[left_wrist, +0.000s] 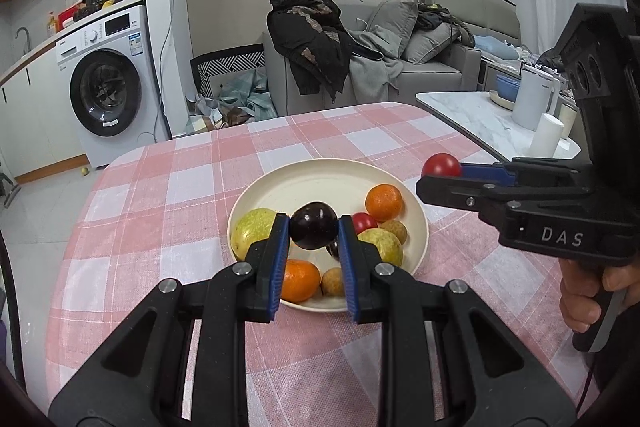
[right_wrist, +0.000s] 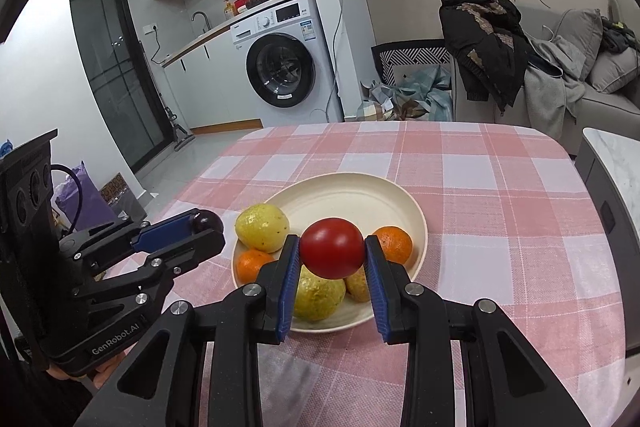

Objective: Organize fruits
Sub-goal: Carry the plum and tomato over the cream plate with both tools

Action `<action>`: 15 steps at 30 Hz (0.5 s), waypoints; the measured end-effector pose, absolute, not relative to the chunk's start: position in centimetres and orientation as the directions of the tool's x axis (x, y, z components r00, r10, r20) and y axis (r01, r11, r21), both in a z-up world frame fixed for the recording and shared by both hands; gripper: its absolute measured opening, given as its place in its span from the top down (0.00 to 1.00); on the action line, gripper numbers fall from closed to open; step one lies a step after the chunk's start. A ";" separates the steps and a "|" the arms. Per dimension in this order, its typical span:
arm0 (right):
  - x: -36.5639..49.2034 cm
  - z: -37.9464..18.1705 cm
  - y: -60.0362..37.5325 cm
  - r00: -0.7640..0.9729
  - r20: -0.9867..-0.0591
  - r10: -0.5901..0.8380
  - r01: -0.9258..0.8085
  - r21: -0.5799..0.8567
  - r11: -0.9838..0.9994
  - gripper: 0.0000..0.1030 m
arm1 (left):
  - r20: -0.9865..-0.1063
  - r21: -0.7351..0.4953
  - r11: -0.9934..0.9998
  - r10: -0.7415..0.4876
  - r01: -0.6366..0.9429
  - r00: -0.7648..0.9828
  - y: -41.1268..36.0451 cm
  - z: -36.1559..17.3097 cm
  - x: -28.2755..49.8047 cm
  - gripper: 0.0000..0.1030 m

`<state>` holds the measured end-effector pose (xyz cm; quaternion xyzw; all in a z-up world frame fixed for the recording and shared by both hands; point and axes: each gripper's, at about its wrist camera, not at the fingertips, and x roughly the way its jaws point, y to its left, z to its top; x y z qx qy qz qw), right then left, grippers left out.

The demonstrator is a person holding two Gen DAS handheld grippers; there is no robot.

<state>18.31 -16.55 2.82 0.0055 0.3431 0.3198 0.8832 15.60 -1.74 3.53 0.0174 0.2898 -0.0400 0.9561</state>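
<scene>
A cream plate (left_wrist: pixel 320 175) (right_wrist: pixel 360 191) sits on the pink checked tablecloth. It holds two yellow-green fruits (left_wrist: pixel 254 229) (right_wrist: pixel 262 227), two oranges (left_wrist: pixel 384 202) (right_wrist: pixel 394 243), a small red fruit (left_wrist: pixel 363 222) and small brown fruits (left_wrist: pixel 395 230). My left gripper (left_wrist: pixel 314 231) is shut on a dark purple plum (left_wrist: pixel 314 230) above the plate; it also shows in the right wrist view (right_wrist: pixel 204 223). My right gripper (right_wrist: pixel 332 249) is shut on a red tomato (right_wrist: pixel 332 247) above the plate's near side; it also shows in the left wrist view (left_wrist: pixel 442 169).
The table (left_wrist: pixel 160 195) has rounded far corners. A white marble side table (left_wrist: pixel 472 115) with a white kettle (left_wrist: pixel 534 95) and cup (left_wrist: pixel 546 135) stands to the right. A washing machine (left_wrist: pixel 108 83) and a grey sofa (left_wrist: pixel 400 59) stand beyond.
</scene>
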 end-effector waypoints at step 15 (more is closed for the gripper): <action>20.3 2.1 -14.4 0.550 -0.651 0.523 -0.559 0.178 0.810 0.68 | -0.576 0.037 0.998 -0.013 0.042 0.817 -1.5 1.8 19.2 0.79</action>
